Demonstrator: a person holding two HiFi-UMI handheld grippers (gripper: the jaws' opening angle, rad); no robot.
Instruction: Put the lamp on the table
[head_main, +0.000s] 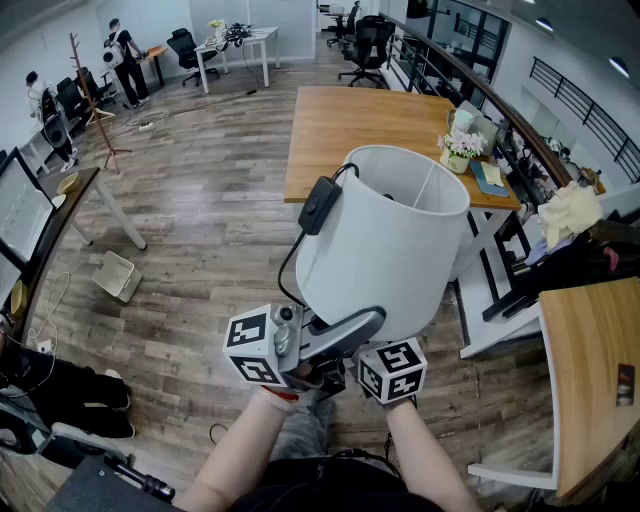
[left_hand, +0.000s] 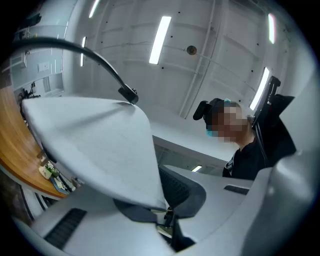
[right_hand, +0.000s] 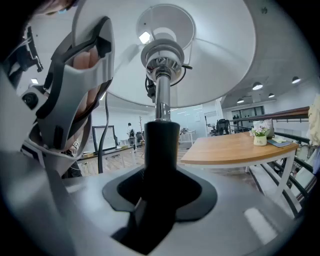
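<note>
The lamp hangs in the air in front of the person, well apart from the wooden bench ahead. The right gripper has its jaws clamped on the black stem. The left gripper appears to pinch the lower rim of the shade, though that view is crowded. Let the stem grip bear the load and keep the rim pinch light to avoid creasing. The long axis follows the stem, tilted, with the shade's open top pointing up and towards the bench. Level it before lowering.
</note>
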